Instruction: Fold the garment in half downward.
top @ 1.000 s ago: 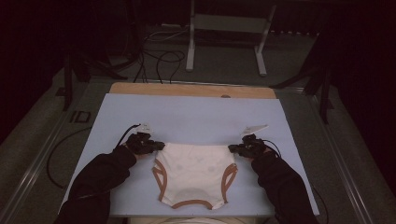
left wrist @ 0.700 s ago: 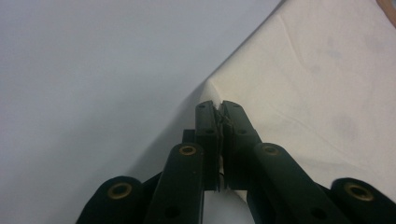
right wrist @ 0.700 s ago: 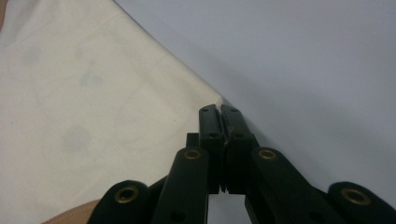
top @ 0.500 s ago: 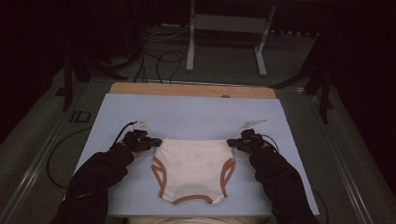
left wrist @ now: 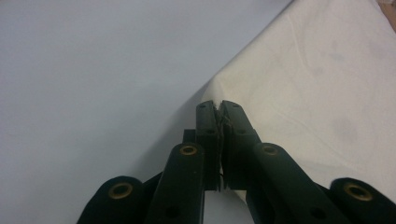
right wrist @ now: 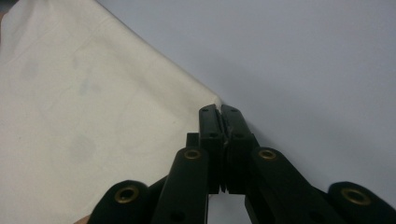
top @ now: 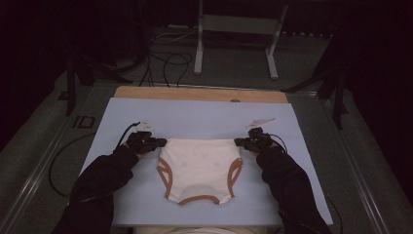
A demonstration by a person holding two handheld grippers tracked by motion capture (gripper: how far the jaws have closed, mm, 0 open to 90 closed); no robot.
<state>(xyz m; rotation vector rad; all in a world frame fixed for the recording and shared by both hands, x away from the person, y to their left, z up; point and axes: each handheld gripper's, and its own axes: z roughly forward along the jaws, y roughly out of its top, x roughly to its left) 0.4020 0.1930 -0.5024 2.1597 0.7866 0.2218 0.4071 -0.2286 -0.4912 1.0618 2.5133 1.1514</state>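
High view showed your left hand-held gripper (top: pixel 157 143) pinching one top corner of the cream underpants (top: pixel 198 168) and your right hand-held gripper (top: pixel 242 142) pinching the other, jaws pressed together on the cloth. You had the garment flat on the pale blue surface (top: pixel 204 117), waistband stretched between them.

Background beyond my work area

I see the table (top: pixel 204 117) with its pale blue cover, loose cables (top: pixel 165 61) on the floor, and a metal stand (top: pixel 236 29) behind.

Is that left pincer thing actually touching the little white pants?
Touching. In the left gripper view, the left gripper has its fingers closed on a corner of the white pants, with fabric pinched between them.
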